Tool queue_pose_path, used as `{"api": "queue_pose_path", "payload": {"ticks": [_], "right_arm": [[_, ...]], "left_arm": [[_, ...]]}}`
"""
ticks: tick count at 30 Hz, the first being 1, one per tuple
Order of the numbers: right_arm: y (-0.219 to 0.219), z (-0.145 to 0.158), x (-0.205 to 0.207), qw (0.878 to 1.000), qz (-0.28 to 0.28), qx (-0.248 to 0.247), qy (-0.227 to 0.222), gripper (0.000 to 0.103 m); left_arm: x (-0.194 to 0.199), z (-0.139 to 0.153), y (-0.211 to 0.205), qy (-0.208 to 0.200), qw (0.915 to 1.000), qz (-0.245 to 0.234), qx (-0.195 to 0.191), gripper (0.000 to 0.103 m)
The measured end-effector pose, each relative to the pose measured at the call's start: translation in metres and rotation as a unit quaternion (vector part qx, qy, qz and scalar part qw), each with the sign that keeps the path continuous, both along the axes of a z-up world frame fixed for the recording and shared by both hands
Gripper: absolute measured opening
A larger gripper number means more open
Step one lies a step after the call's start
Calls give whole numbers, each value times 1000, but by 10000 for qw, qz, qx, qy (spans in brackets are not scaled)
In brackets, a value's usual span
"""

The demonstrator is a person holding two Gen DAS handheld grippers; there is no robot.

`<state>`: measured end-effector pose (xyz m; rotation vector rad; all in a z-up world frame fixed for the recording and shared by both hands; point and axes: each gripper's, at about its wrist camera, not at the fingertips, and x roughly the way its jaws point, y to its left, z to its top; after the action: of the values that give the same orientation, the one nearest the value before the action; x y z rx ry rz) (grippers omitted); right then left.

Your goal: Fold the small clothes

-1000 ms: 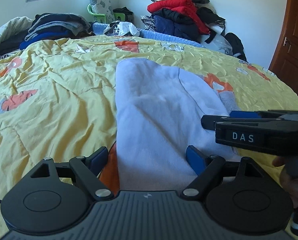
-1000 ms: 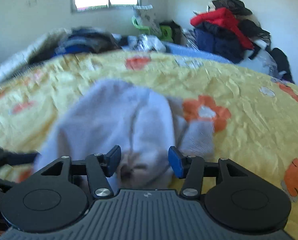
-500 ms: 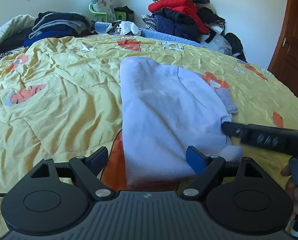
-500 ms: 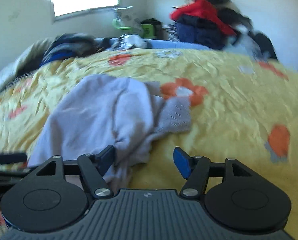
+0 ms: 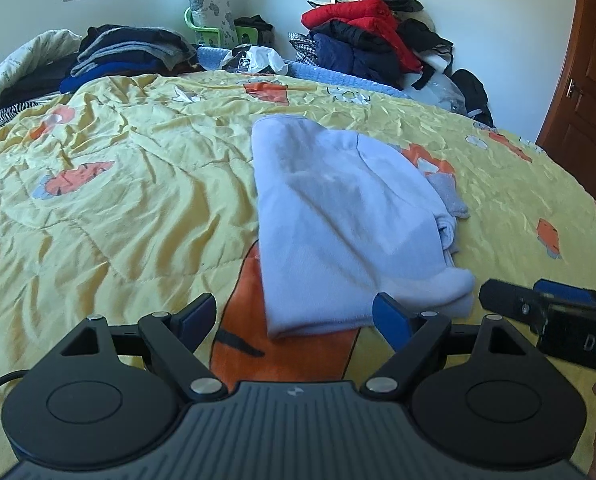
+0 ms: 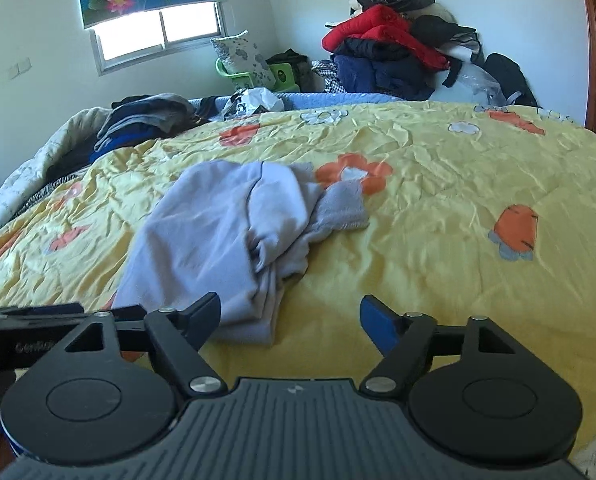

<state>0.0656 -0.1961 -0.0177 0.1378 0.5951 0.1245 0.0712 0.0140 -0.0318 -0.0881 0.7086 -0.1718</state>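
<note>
Sunlight is coming through the window (image 6: 160,32) into a messy bedroom, and a big yellow quilt with orange carrots and flowers (image 5: 110,200) is covering the bed. A pale blue soft top (image 5: 338,220) is lying flat on the quilt, a little to the right of the middle in the left wrist view. It is folded into a long strip, with its left edge running straight from 12 o'clock down to 6 o'clock. At about 3 o'clock on the top, a grey cuff (image 5: 450,196) is poking out, and the cloth there is looking bunched up.

The left gripper (image 5: 294,316) is hovering just over the near end of the top. Its jaws are spread wide and are gripping nothing. The right gripper (image 6: 290,316) is hovering at the near right corner of the top, and its jaws are also wide apart with nothing between them. Both are sitting back from the cloth, likely so the person can look at the fold and pick the next spot to grab.

At 12 o'clock by the wall, a pile of red and dark jackets (image 5: 370,36) is waiting. At 10 o'clock, a stack of dark folded clothes (image 5: 126,52) is resting on the bed.

I think the messy side near the cuff is needing tidying next, then a fold from the near end up.
</note>
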Motion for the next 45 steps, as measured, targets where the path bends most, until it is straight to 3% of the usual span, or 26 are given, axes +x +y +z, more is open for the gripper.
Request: {"api": "queue_pose_path", "payload": {"ticks": [14, 16, 17, 18, 20, 24, 29, 34, 35, 36, 45], "right_arm": [[13, -11, -23, 9999, 36, -103, 114, 83], [18, -10, -26, 9996, 133, -228, -51, 78], [22, -9, -26, 9990, 219, -349, -151, 71], [24, -7, -25, 9984, 281, -426, -226, 57], [30, -6, -22, 9955, 308, -803, -401, 43], [49, -10, -20, 9768, 566, -1957, -654, 41], [63, -16, -12, 9574, 985, -2636, -649, 41], [74, -24, -1, 9437, 1281, -2977, -659, 39], [76, -26, 2, 9423, 1350, -2994, -646, 28], [76, -26, 4, 9426, 1416, -2959, -624, 8], [66, -31, -6, 9453, 1425, -2880, -567, 2]], "left_arm": [[-17, -12, 22, 83, 9998, 201, 51, 86], [-18, -13, 23, 76, 9997, 210, 75, 86], [-18, -13, 23, 62, 9997, 222, 90, 86], [-19, -13, 24, 55, 9997, 235, 97, 86], [-19, -13, 24, 53, 9997, 228, 87, 86], [-18, -13, 24, 20, 9995, 250, 171, 86], [-15, -11, 25, -28, 9995, 297, 132, 86], [-12, -10, 23, -36, 9994, 292, 163, 86], [-11, -10, 23, -31, 9994, 292, 166, 86], [-11, -10, 23, -32, 9994, 297, 169, 86], [-7, -12, 24, 1, 9993, 318, 186, 86]]}}
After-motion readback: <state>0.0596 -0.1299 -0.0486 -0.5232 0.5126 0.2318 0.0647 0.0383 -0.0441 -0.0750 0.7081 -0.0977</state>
